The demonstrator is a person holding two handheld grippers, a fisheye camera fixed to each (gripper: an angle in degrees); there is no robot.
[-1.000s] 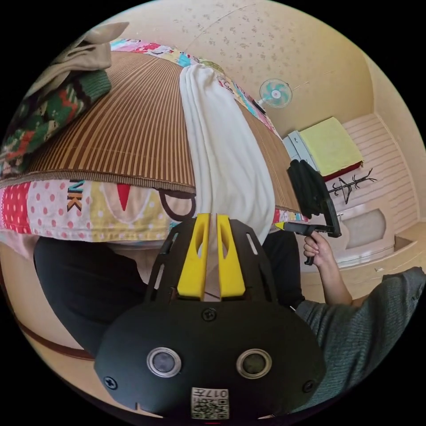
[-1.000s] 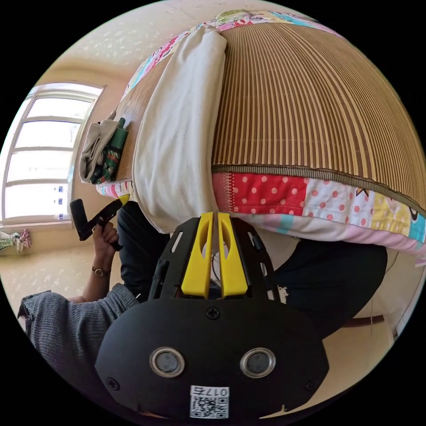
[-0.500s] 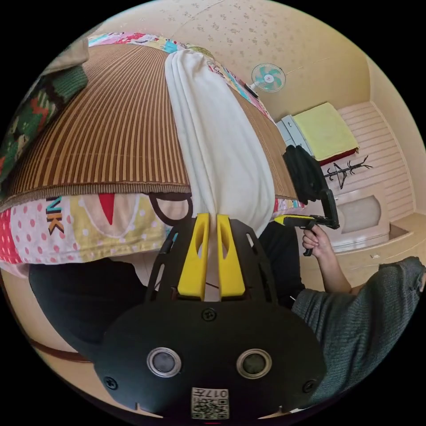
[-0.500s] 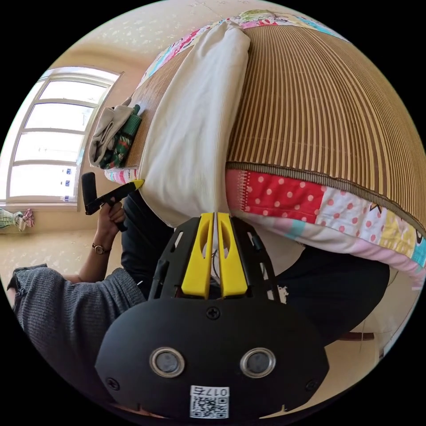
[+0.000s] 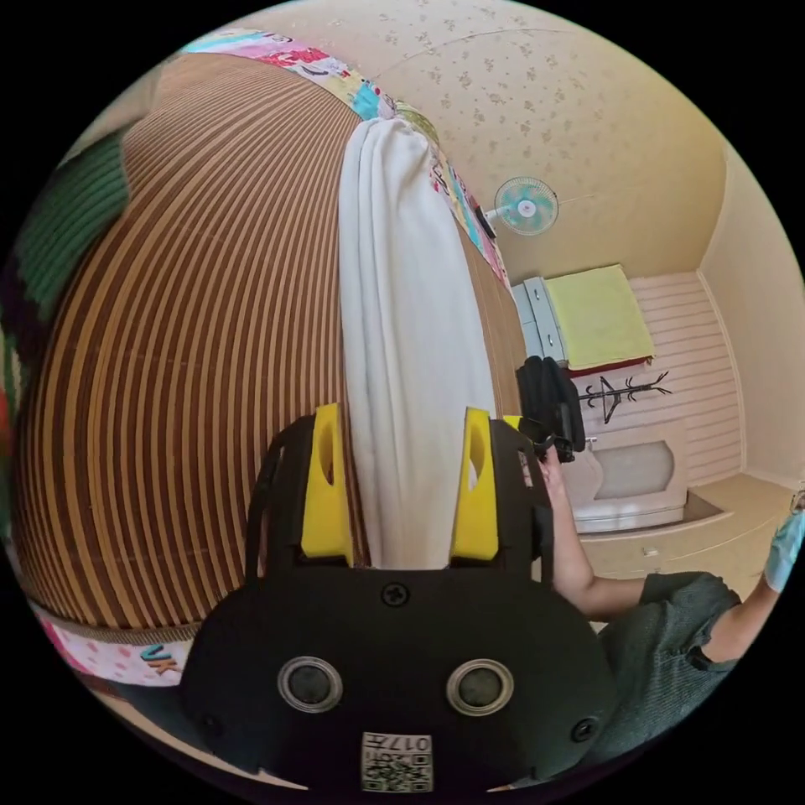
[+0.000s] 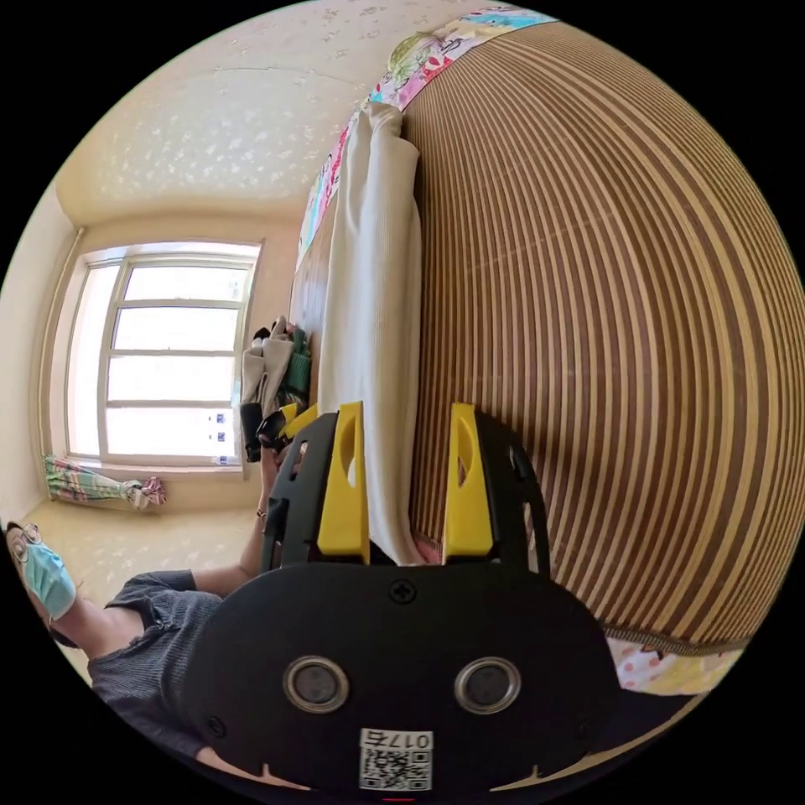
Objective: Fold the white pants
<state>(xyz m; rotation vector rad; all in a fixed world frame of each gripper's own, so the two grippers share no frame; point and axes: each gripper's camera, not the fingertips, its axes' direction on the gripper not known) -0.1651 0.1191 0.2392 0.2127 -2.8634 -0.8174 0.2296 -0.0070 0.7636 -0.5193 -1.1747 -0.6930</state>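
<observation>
Left gripper view, white pants (image 5: 411, 352) between spread hand-held gripper (image 5: 401, 486) jaws

One pair of white pants (image 5: 411, 352). One striped mat (image 5: 201, 335). Two grippers: left gripper (image 5: 401, 486), right gripper (image 6: 404, 482). One fan (image 5: 526, 205). One window (image 6: 163, 356). One coat rack (image 5: 625, 392).

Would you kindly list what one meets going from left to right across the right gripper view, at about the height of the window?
Window → pile of clothes on the mat's far side → white pants lying in a long strip → striped bamboo mat.
</observation>
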